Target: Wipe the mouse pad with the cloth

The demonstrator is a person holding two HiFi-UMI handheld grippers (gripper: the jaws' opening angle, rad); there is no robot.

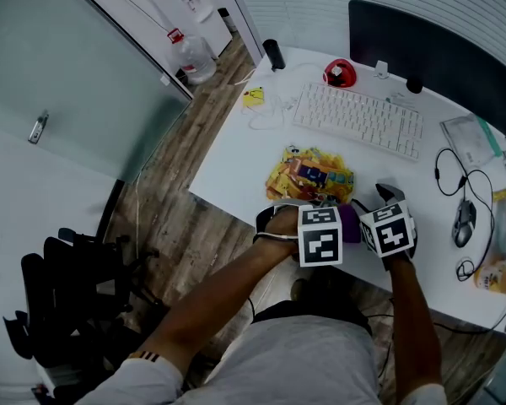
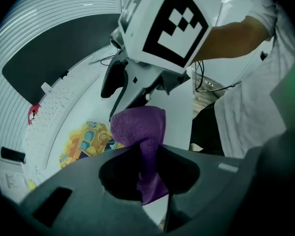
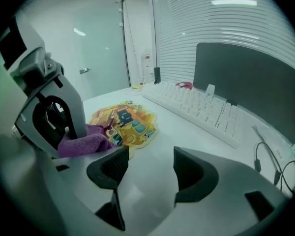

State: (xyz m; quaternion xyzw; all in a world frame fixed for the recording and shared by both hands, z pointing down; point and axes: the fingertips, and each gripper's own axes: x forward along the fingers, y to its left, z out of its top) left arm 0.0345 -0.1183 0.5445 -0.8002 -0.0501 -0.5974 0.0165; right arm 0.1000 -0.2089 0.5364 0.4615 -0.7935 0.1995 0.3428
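The mouse pad (image 1: 310,175), a yellow and orange cartoon-shaped mat, lies on the white desk (image 1: 236,154) near its front edge. My left gripper (image 2: 150,154) is shut on a purple cloth (image 2: 140,129), which bunches above the jaws and hangs below them. In the head view the cloth (image 1: 350,222) shows between the two marker cubes, just off the pad's near right corner. My right gripper (image 3: 150,163) is open with nothing between its jaws, facing the pad (image 3: 125,122) and the left gripper. The cloth (image 3: 83,142) sits beside the pad's near edge.
A white keyboard (image 1: 360,118) lies behind the pad, with a dark monitor (image 1: 438,49) beyond it. A mouse (image 1: 464,222) and looped cables are at the right, and a red object (image 1: 339,73) is at the back. An office chair (image 1: 67,285) stands on the floor at left.
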